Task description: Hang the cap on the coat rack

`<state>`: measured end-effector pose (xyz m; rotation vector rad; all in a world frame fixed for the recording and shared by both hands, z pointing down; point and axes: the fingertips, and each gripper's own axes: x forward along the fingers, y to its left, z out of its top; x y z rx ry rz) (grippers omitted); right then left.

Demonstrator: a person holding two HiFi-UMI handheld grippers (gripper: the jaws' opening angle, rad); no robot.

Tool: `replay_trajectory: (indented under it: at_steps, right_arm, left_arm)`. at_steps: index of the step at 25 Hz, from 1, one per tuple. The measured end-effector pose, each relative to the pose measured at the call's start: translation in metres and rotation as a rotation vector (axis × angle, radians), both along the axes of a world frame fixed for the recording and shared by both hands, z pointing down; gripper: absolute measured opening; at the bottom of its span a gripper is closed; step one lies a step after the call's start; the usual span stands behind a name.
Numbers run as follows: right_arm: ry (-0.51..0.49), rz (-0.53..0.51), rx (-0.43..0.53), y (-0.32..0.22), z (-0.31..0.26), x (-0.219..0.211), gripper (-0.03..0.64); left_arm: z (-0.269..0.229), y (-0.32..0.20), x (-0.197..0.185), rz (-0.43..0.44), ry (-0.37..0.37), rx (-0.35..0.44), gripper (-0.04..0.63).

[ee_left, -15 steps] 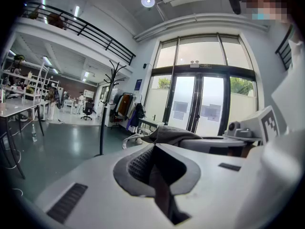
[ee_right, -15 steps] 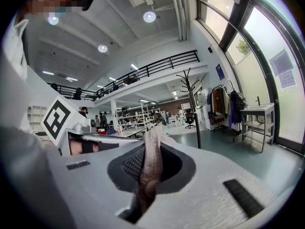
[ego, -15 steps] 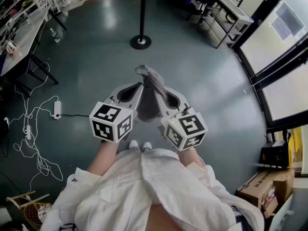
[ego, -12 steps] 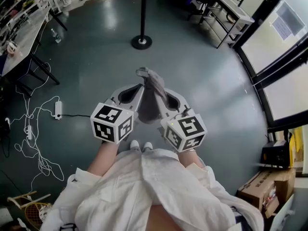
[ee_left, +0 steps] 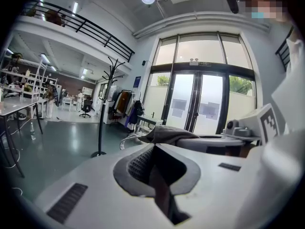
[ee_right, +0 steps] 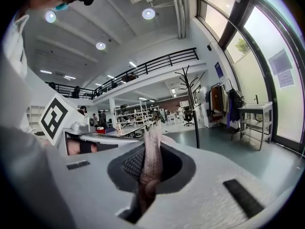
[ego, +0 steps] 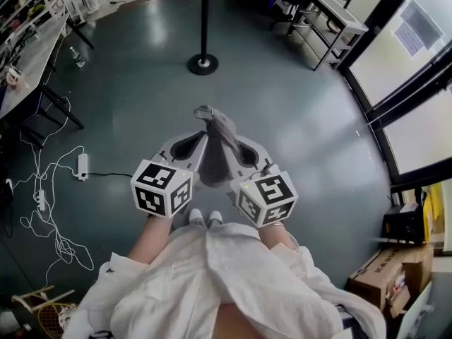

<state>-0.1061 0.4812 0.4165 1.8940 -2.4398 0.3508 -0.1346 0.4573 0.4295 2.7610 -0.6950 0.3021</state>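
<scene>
Left gripper [ee_left: 153, 156]: jaws narrow, pinched on a dark fold of the cap [ego: 217, 147].
Right gripper [ee_right: 148, 166]: jaws almost together, clamped on the cap's stitched edge.
Cap: grey, draped between the two grippers, just ahead of their marker cubes.
Coat rack [ego: 204, 20]: black pole on a round base, well ahead of both grippers, with shiny floor [ego: 282, 111] between.
Cardboard box [ego: 385, 274]: behind and right of the right gripper; contents not visible.
Writing: notices on the glass door [ee_left: 190, 111], too small to read.
Edges: white cables [ego: 35, 221] lie left of the left gripper.
</scene>
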Motion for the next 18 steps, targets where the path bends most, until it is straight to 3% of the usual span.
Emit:
replay_trajectory:
  at_steps: [11, 18]
  right_arm:
    - [0.022, 0.006, -0.02, 0.003, 0.016, 0.012, 0.014]
    - [0.013, 0.009, -0.004, -0.021, 0.017, 0.027, 0.014]
  left_arm:
    - [0.015, 0.002, -0.001, -0.029, 0.015, -0.008, 0.015]
    - [0.021, -0.022, 0.014, -0.025, 0.029, -0.027, 0.016]
